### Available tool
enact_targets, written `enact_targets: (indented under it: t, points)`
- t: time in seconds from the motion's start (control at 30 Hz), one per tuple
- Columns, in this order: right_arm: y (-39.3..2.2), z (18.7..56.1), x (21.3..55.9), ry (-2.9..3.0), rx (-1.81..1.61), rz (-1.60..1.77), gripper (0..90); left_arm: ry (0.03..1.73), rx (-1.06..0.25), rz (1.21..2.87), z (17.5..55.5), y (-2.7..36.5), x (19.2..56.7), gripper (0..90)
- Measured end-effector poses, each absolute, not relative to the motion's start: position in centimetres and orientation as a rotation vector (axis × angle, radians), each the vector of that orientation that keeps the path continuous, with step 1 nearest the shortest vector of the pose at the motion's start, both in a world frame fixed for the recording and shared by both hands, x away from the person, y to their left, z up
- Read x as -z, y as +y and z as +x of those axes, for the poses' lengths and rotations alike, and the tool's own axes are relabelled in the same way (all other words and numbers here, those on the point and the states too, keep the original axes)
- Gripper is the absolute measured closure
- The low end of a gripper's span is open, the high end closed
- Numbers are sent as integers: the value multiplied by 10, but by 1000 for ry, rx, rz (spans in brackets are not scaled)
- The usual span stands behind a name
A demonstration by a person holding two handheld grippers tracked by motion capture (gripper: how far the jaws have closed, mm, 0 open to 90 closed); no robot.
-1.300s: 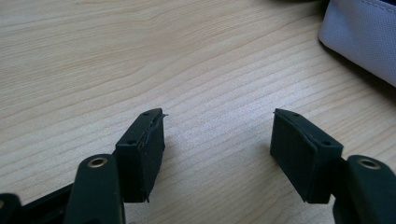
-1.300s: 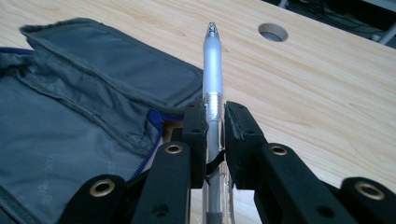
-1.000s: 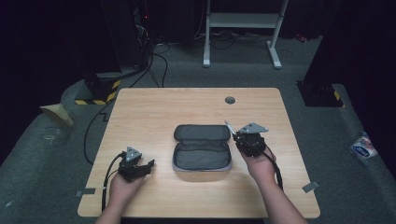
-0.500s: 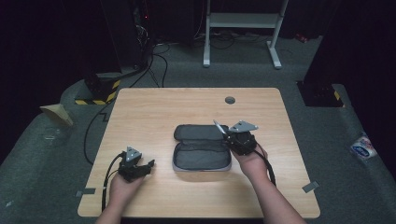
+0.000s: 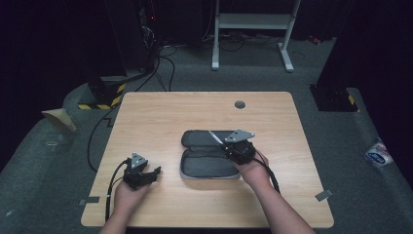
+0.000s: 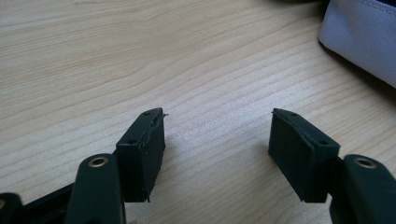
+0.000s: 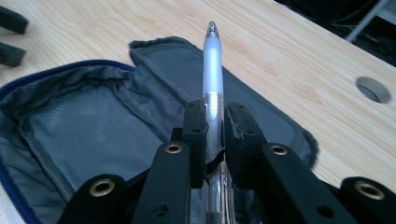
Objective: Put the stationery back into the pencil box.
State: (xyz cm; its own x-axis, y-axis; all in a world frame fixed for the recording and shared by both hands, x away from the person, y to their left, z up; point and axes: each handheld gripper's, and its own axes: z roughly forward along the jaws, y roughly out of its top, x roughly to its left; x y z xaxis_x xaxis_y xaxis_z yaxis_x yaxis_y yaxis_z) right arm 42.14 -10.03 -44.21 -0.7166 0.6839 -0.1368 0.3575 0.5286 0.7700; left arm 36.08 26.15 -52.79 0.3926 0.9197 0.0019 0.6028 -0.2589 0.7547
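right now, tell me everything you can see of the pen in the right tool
The slim pen with a frosted white barrel has a clear lower section with a ribbed band and a small pointed tip. It looks like plastic. The right tool is shut on its clear part, both black pads pressing its sides. It points away from the hand, raised above the open grey fabric zip case, touching nothing else.

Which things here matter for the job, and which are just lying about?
In the job:
- pen, clamped in the right tool
- open pencil case, under that tool
- left tool, open, resting on the table

Lying about:
- cables on the floor
- metal stand behind the table
- packet on the floor
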Motion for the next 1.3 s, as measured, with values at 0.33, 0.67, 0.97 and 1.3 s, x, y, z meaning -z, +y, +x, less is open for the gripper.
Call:
enact_targets:
  t: [0.33, 0.67, 0.97, 1.3]
  points:
    - [-79, 416, 448, 2427, -1085, 734, 784, 1297, -607, 1978, 361, 261, 528, 360]
    - [-70, 410, 457, 2517, -1119, 611, 784, 1272, -630, 1989, 358, 257, 528, 361]
    - [-67, 401, 468, 2572, -1132, 611, 781, 1263, -592, 1993, 359, 258, 528, 356]
    - [-64, 402, 478, 2644, -1104, 591, 779, 1260, -579, 1992, 359, 258, 528, 351]
